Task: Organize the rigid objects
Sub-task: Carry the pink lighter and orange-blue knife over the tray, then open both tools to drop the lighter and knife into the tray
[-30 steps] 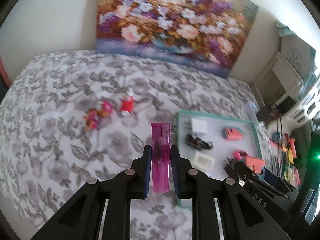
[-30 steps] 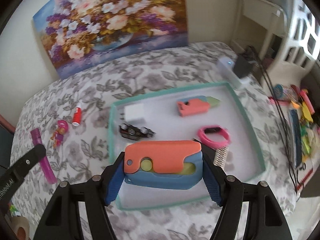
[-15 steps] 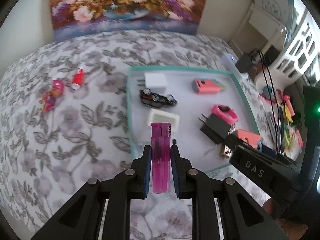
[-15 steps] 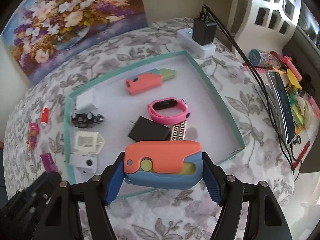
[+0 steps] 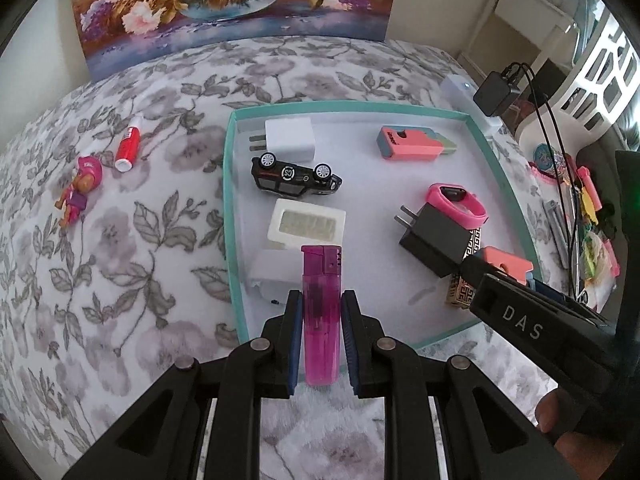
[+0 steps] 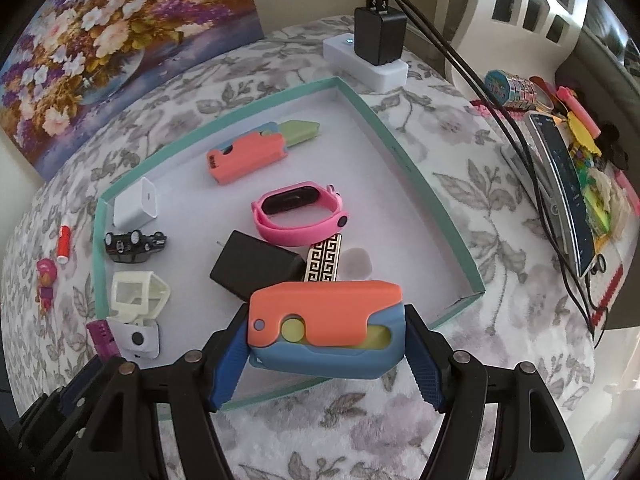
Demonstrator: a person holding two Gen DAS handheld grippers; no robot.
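Note:
My left gripper is shut on a purple lighter, held upright over the near edge of the teal-rimmed tray. My right gripper is shut on an orange-and-blue toy knife over the tray's near right part; it shows in the left wrist view. The tray holds a white charger, a black toy car, a white case, a black charger, a pink wristband, a patterned gold lighter and a second orange toy knife.
A red tube and a small toy figure lie on the floral bedcover left of the tray. A white power strip with a black plug sits behind the tray. Cluttered items and cables lie to the right. A flower painting leans at the back.
Both grippers moved from the bedcover toward and over the tray, each keeping its object. The tray now fills the middle of both views.

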